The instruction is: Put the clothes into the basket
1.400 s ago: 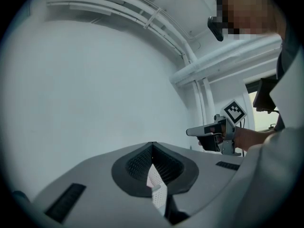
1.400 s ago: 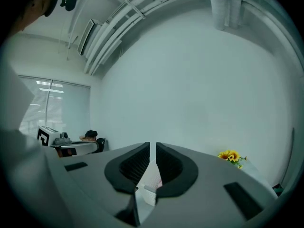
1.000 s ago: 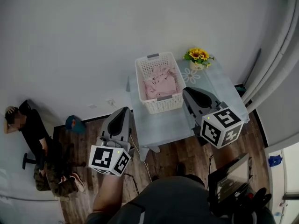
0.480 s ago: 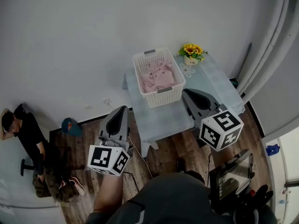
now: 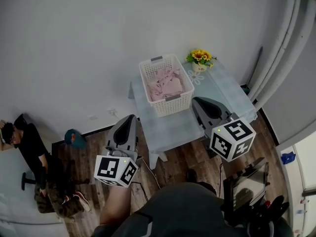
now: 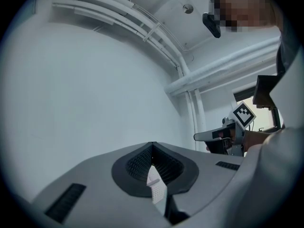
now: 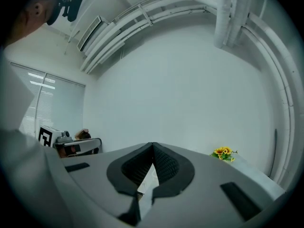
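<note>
A white lattice basket (image 5: 175,102) stands on the pale blue table (image 5: 170,127), with pink clothes (image 5: 164,85) heaped inside it. My left gripper (image 5: 131,118) hovers off the table's near left corner, over the wooden floor. Its jaws meet at the tips with nothing between them (image 6: 152,145). My right gripper (image 5: 197,101) sits over the table's near right part, beside the basket, and it is shut and empty too (image 7: 153,145). Neither gripper touches the basket or the clothes.
A pot of sunflowers (image 5: 199,58) stands at the table's far right corner. A person (image 5: 34,157) sits on the floor at the left, near a teal object (image 5: 74,138). A screen on a stand (image 5: 245,185) is at my right, and pipes (image 5: 276,43) run along the right wall.
Both grippers have drawn back a little from the basket toward me, then held still. The view has shifted slightly, and the clothes lie in the basket as before.
</note>
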`<state>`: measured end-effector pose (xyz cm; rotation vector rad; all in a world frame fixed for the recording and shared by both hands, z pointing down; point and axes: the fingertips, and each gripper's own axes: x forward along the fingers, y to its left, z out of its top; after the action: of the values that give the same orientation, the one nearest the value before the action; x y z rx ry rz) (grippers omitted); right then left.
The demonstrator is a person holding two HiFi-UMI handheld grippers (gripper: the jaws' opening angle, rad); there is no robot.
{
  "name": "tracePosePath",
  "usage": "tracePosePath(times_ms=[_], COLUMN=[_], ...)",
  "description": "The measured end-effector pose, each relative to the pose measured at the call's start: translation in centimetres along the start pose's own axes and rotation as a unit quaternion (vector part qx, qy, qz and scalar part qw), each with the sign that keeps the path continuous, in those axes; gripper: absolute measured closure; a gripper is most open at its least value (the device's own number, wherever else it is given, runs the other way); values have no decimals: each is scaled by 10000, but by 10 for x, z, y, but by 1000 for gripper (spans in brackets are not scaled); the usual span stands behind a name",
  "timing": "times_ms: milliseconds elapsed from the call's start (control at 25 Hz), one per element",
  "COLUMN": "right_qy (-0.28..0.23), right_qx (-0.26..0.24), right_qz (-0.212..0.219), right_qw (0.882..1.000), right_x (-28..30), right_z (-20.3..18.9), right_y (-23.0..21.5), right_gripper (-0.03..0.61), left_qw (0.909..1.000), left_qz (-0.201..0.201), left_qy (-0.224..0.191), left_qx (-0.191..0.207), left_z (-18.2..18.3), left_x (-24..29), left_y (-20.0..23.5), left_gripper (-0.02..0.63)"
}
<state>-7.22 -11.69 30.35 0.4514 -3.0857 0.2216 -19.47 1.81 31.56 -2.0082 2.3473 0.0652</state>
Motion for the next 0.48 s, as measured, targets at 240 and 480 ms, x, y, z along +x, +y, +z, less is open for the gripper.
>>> tracePosePath(times_ms=[240, 480], right_qy=[-8, -57], right_qx=[-91, -84], right_qz=[52, 67], right_qw=[9999, 9999], right_x=[0, 0], right_z=[0, 2], right_y=[1, 1], right_gripper=[566, 566], left_qw=[10000, 10000], left_qz=[-6, 13], left_qy=[-19, -8], left_qx=[-10, 22], left_z=[-1, -1], left_x=[3, 3], left_y=[-1, 0], left_gripper=[611, 611])
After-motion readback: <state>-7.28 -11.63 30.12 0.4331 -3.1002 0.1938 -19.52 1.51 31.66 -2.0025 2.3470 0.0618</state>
